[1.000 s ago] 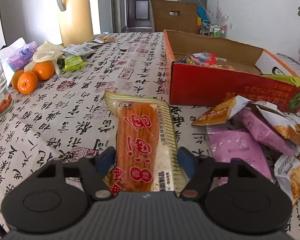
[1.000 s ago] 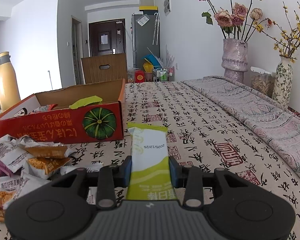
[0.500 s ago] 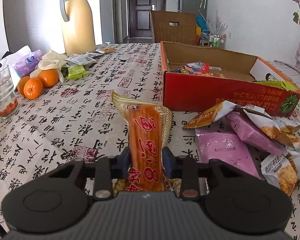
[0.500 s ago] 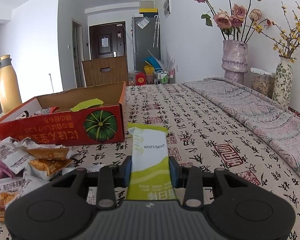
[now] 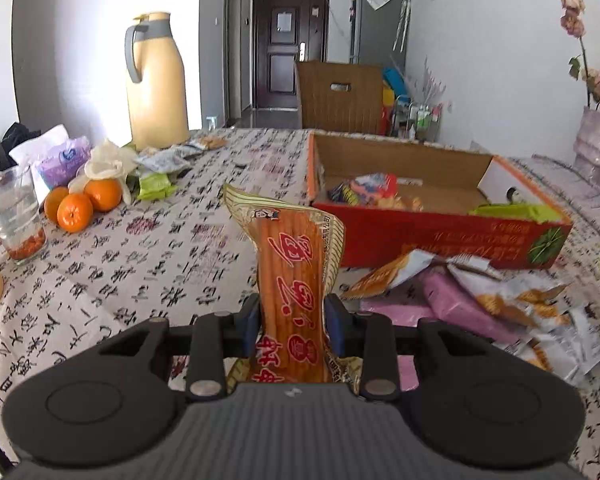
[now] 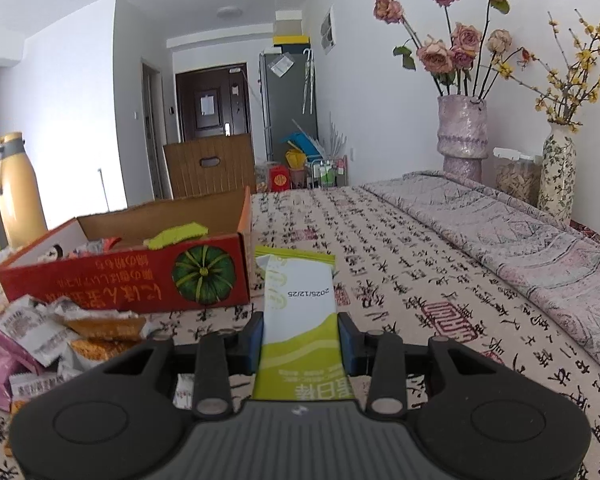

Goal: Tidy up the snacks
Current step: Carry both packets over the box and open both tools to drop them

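Bright daylight, fisheye-warped edges, slight blur

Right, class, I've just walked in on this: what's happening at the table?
A person is sorting snacks with two handheld grippers. The left gripper is clamped on an orange snack packet, raised above the tablecloth. The right gripper holds a green-and-white packet. Ahead sits the red cardboard box, with loose packets piled before it.

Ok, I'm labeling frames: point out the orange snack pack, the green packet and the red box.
orange snack pack (image 5: 292,280), left wrist view, printed front.
green packet (image 6: 300,300), right wrist view, white middle.
red box (image 5: 440,240), left wrist view, front wall.
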Demonstrator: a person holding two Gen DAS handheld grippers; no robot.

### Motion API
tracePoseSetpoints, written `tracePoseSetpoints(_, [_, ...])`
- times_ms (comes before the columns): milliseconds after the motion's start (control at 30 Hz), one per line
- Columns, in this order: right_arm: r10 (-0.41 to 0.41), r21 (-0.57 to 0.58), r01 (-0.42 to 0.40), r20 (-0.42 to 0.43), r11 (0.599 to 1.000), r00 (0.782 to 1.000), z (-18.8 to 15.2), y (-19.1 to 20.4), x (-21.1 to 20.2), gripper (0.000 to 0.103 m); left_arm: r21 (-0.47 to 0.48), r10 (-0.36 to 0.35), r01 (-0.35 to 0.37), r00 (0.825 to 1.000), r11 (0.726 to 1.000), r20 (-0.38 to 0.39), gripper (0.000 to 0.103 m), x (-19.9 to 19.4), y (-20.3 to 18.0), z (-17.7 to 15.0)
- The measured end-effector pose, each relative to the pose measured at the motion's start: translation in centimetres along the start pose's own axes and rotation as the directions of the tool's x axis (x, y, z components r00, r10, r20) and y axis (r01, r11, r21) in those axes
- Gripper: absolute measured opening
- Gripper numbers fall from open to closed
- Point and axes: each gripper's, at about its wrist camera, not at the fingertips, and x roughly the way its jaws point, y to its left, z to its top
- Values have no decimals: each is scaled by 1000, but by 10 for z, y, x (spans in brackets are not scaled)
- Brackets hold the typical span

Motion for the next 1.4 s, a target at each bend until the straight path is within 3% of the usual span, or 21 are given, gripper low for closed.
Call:
tracePoseSetpoints(300, [36,-7,-36,66,999,997,23,12,-12,36,12,-52,51,996,999,72,34,-9,-21,25])
tracePoseSetpoints(800, [128,-64,-120,135,991,983,70,60,9,36,58,-115,107,981,993,158,34,0,-70,76])
tracePoseSetpoints(1400, [185,-121,-169,132,978,974,115,115,74,36,30,-97,93,985,995,144,34,74,-93,129])
